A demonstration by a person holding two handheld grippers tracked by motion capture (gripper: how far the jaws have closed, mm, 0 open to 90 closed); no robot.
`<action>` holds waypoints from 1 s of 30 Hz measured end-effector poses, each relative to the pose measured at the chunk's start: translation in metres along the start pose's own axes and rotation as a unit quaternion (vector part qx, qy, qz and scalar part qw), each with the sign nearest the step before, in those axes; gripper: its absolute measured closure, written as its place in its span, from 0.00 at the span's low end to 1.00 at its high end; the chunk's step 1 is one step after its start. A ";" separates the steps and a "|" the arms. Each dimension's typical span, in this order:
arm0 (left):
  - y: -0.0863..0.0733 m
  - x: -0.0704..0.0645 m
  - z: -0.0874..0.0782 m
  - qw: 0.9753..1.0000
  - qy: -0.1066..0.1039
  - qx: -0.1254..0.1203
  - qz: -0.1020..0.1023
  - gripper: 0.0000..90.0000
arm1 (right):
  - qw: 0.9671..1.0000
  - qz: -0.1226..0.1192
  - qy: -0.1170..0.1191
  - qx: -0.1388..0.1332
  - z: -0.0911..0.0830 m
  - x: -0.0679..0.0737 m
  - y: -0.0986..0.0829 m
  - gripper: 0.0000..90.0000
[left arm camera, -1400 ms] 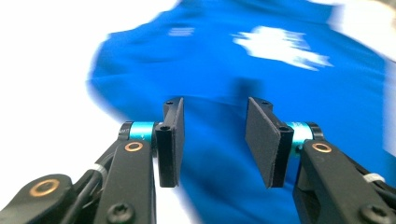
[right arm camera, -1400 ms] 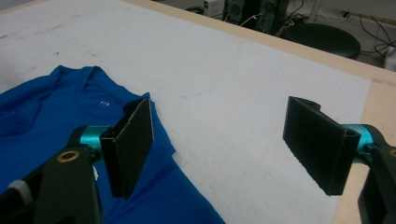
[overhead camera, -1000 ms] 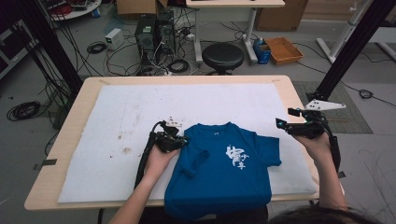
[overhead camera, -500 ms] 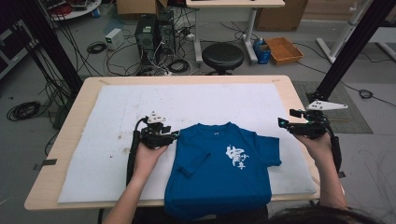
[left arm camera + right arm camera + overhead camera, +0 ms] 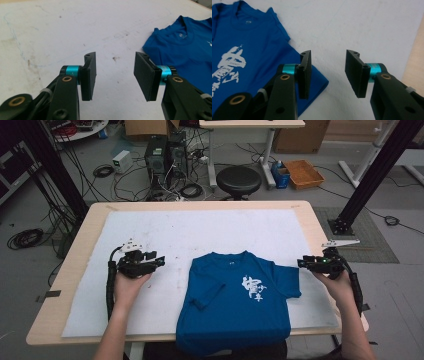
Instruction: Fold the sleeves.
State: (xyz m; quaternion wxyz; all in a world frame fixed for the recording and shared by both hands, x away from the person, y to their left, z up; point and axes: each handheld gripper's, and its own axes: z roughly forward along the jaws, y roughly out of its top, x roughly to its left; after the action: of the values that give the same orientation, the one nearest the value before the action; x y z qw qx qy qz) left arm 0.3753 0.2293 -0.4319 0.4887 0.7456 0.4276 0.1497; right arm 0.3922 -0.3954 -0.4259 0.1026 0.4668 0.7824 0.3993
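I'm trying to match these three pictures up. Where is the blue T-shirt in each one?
High view: the blue T-shirt lies low in the middle, between the two hands.
Left gripper view: at the right edge, beyond the right finger.
Right gripper view: on the left, partly behind the left finger.
Shared landmark: its round neckline.

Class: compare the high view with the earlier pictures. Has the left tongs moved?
Yes. The left tongs have drawn leftward, away from the blue printed cotton T-shirt, over the white cloth mat; jaws open, empty.
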 end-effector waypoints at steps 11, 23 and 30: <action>-0.006 -0.002 0.011 0.999 -0.018 0.036 0.011 0.58 | 0.999 -0.014 0.013 0.040 0.016 0.005 -0.007 0.89; -0.009 0.002 0.015 0.999 -0.018 0.050 -0.001 0.57 | 0.999 -0.017 0.027 0.000 -0.002 0.012 0.003 0.99; -0.010 0.002 0.017 0.998 -0.021 0.059 -0.001 0.57 | 0.998 -0.048 0.028 -0.008 -0.013 0.037 0.023 0.99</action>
State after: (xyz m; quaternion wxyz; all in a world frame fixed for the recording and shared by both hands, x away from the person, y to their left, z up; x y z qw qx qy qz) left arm 0.3824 0.2223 -0.4488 0.4525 0.7758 0.4261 0.1085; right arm 0.3797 -0.3669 -0.3927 0.1038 0.4167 0.8030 0.4133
